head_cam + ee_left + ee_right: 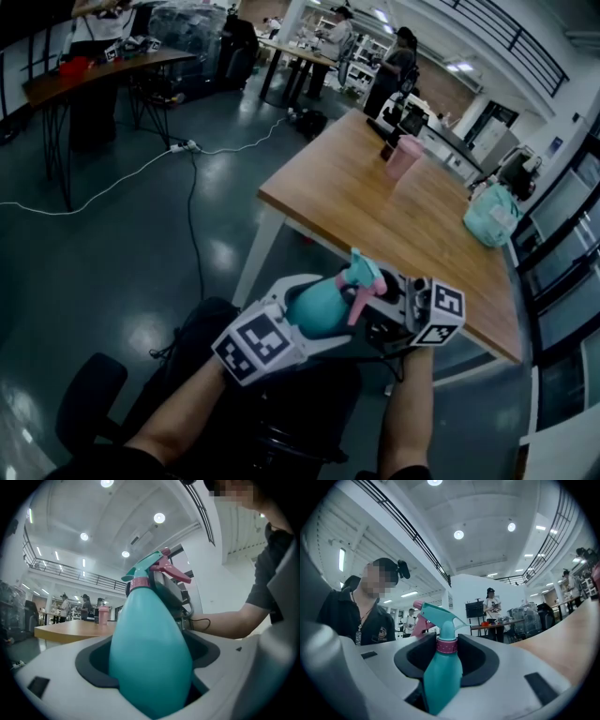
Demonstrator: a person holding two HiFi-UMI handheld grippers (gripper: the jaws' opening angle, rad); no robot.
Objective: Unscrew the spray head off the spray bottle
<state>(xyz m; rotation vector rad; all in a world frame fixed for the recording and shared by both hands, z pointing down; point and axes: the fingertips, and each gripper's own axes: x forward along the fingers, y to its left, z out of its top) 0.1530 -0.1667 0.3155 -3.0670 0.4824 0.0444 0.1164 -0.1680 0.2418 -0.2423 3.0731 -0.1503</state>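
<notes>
A teal spray bottle (314, 302) stands roughly upright between my two grippers, below the near edge of the wooden table (375, 202). My left gripper (298, 330) is shut on its fat body (150, 658), which fills the gap between the jaws. The teal spray head (440, 616) has a pink trigger (417, 623) and a pink collar (446, 645). My right gripper (446, 656) reaches in at neck height; its jaws stand wide, with dark gaps on both sides of the collar. From the left gripper view, the right gripper (176, 597) sits just behind the spray head (150, 566).
On the table stand a pink cup (405, 157) and a teal bag (492, 214). A white cable (141, 169) trails over the dark floor at the left. A black chair (89, 394) is under me. Several people stand at tables farther back.
</notes>
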